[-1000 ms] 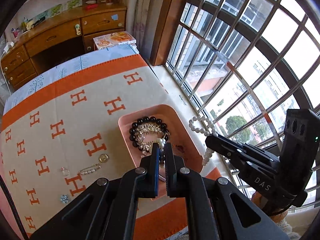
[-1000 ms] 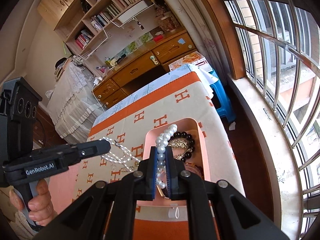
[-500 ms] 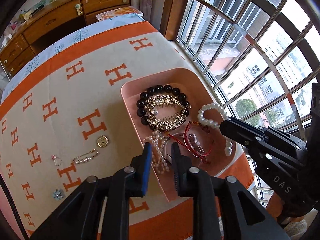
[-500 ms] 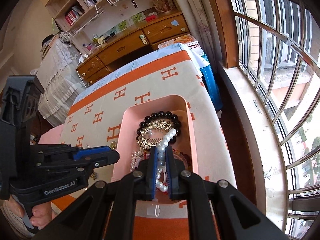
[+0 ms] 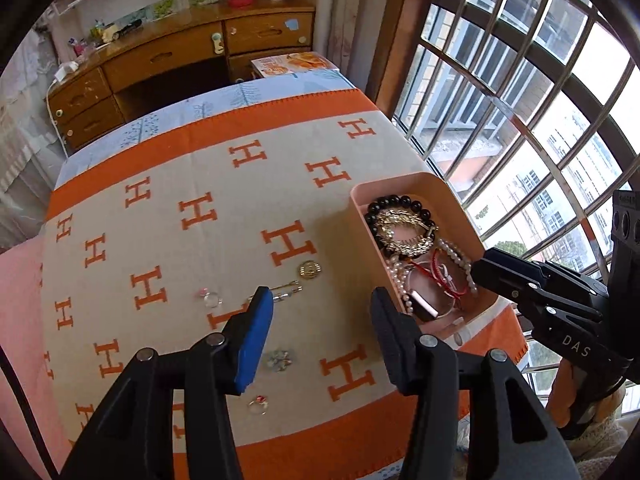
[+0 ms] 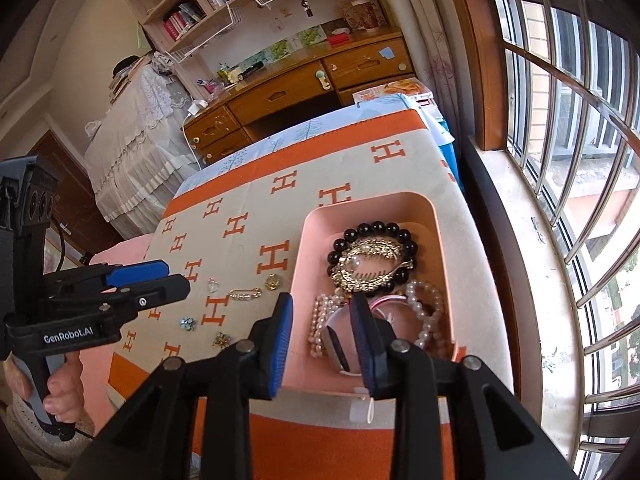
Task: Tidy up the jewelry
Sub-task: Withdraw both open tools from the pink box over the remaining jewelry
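Observation:
A pink tray (image 5: 404,184) (image 6: 440,248) on the orange-and-cream cloth holds a black bead bracelet (image 6: 374,229), a gold hair comb (image 6: 370,262), pearl strands (image 6: 430,312) (image 5: 456,254) and red cord bracelets (image 5: 444,276). Loose on the cloth left of the tray lie a gold coin pendant (image 5: 309,269) (image 6: 272,281), a gold pin (image 5: 286,291) (image 6: 245,294), a ring (image 5: 211,298) and a small flower brooch (image 5: 280,358) (image 6: 188,323). My left gripper (image 5: 322,304) is open and empty above the pin. My right gripper (image 6: 322,308) is open and empty over the tray's near end.
The table's right edge runs along a barred window (image 6: 560,120). A wooden desk with drawers (image 5: 160,60) stands beyond the far end. A bed with a white cover (image 6: 132,148) is at the left. A second brooch (image 6: 222,340) lies near the front orange border.
Both grippers have opened. The right one has let go of the pearl strand, which now lies in the tray. The left gripper has moved left, away from the tray, over the loose pieces.

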Motion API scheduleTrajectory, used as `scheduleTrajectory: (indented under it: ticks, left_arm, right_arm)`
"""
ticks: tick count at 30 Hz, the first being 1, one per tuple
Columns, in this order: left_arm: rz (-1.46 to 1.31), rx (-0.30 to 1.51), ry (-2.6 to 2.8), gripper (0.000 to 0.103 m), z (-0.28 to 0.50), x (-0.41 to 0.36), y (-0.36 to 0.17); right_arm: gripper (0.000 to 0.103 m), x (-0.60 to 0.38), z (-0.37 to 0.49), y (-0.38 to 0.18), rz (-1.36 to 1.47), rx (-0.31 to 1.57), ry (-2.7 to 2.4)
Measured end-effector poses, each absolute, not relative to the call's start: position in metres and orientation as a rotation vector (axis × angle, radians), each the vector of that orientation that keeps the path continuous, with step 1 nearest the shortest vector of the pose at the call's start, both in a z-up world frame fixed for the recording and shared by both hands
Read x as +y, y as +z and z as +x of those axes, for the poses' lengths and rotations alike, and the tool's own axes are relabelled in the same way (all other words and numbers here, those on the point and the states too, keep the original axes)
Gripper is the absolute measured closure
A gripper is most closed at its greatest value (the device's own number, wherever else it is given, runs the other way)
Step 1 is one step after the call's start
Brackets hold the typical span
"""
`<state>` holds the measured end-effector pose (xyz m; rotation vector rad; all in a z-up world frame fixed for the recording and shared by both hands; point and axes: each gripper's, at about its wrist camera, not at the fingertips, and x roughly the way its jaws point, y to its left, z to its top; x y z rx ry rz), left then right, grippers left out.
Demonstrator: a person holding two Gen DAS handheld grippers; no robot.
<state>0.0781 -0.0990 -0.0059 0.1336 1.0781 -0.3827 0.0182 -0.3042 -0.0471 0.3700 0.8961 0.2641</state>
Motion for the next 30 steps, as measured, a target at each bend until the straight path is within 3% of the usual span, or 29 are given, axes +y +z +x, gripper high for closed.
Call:
scheduleTrajectory:
  ticks: [18, 25, 30]
  left_arm:
    - [0.031, 1.021, -0.158, 0.054, 0.032, 0.028, -0.027]
    - [-0.007, 1.095, -0.183, 0.054, 0.033, 0.039, -0.068]
    - [0.019, 1.089, -0.187, 0.054, 0.043, 0.03, -0.088]
  right_arm:
    - [0.073, -0.214, 0.016, -0.036, 0.239, 0.931, 0.409]
    - [0.073, -0.182, 0.035, -0.048, 0.143, 0.989, 0.47]
    - [0.073, -0.155, 0.066, -0.068, -0.082, 1.052, 0.555]
